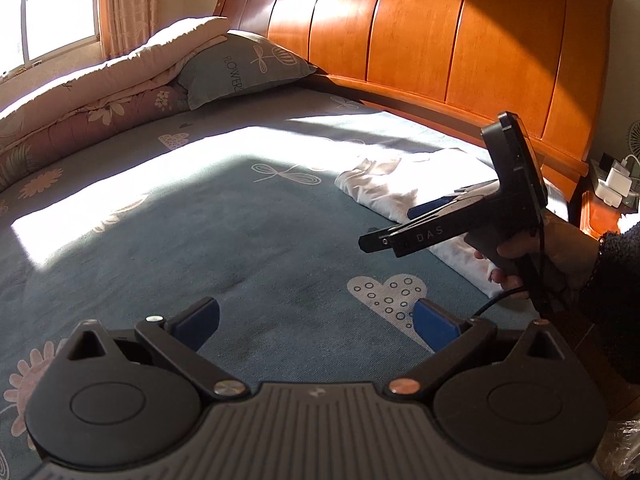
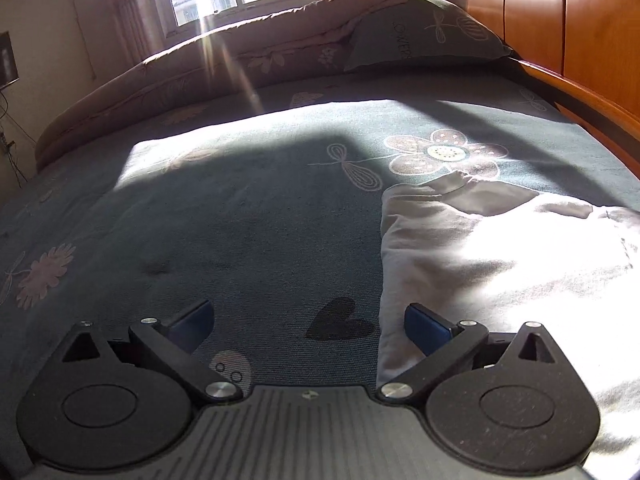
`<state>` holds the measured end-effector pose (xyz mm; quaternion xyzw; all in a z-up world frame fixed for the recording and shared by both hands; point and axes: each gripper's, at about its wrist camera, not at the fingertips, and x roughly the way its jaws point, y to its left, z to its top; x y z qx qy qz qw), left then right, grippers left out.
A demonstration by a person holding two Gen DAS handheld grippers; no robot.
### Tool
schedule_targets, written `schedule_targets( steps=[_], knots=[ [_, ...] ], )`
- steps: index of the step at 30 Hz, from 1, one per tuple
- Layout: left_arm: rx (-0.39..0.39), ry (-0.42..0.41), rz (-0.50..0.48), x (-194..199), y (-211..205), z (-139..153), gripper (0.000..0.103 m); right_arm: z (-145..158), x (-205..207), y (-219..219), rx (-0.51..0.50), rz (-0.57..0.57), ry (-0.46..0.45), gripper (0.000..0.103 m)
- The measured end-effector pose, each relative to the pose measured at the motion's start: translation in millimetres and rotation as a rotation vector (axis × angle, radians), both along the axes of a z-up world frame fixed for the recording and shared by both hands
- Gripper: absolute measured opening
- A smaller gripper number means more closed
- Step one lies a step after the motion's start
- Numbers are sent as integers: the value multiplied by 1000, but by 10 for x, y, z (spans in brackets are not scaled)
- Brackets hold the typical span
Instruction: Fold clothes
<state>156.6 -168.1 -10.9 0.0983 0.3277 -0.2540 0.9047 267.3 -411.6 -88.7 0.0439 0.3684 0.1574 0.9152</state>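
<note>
left gripper (image 1: 316,320) spread wide, empty, over bare bedsheet (image 1: 224,216) | right gripper (image 2: 308,322) released, empty, at edge of white garment (image 2: 500,256) | garment lies compact near headboard (image 1: 440,40), likely clear of working space

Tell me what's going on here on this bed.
A person holds a gripper in each hand over a bed. A white garment lies on the blue sheet near the wooden headboard. The right gripper hovers at the garment's edge, jaws open and empty. The left gripper is open too, over bare sheet. Nothing is gripped at this moment.
</note>
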Motion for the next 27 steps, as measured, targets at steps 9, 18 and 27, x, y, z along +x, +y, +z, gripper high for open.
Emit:
schedule_targets(
  steps=[9, 18, 27],
  knots=[
    [-47, -6, -30, -124, -30, 144, 102, 83, -231, -40, -89, -129, 93, 103],
    [-102, 58, -105, -213, -294, 175, 102, 410, -1233, -253, -95, -348, 177, 103],
    [-121, 81, -121, -280, -520, 279, 102, 742, -1974, 31, -136, -388, 125, 103]
  ],
)
